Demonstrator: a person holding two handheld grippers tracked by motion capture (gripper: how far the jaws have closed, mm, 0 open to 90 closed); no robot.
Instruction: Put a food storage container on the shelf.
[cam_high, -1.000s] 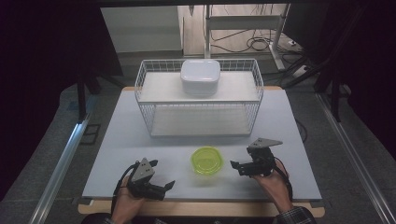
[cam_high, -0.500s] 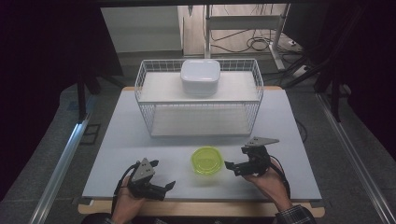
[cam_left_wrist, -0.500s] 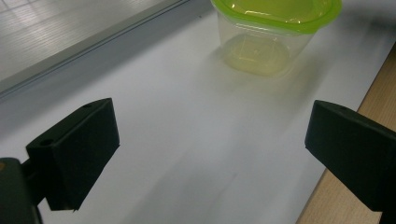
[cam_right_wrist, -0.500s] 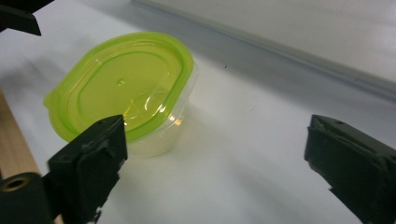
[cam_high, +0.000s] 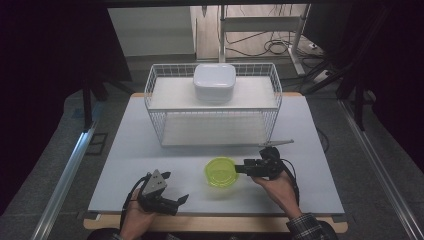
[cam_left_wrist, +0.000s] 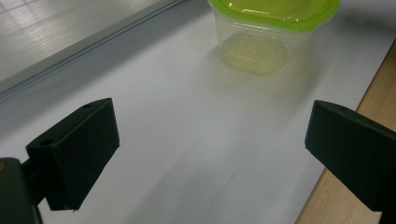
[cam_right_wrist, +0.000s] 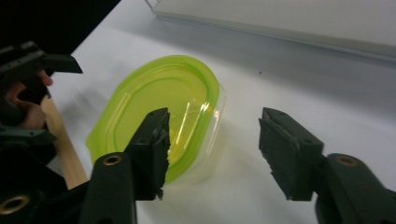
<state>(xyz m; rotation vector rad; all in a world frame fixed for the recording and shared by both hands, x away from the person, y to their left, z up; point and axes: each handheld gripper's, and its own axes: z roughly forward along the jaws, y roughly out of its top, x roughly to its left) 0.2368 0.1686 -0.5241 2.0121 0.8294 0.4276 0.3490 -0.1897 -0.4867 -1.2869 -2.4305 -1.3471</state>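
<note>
A clear tub with a lime-green lid stands on the white table, front centre. My right gripper points left at the tub's right side. In the right gripper view it is open, one jaw over the lid's near edge and the other over bare table beside the tub. My left gripper rests low at the front left, apart from the tub. The left gripper view has its jaws wide open with nothing between them, and the tub ahead.
A white wire rack stands at the back of the table, with a white lidded box on its upper shelf. The table's wooden front edge runs below both hands. Dark floor and metal rails surround the table.
My right gripper has moved left and lower, from beside the tub up to its right edge. The left gripper has stayed put.
</note>
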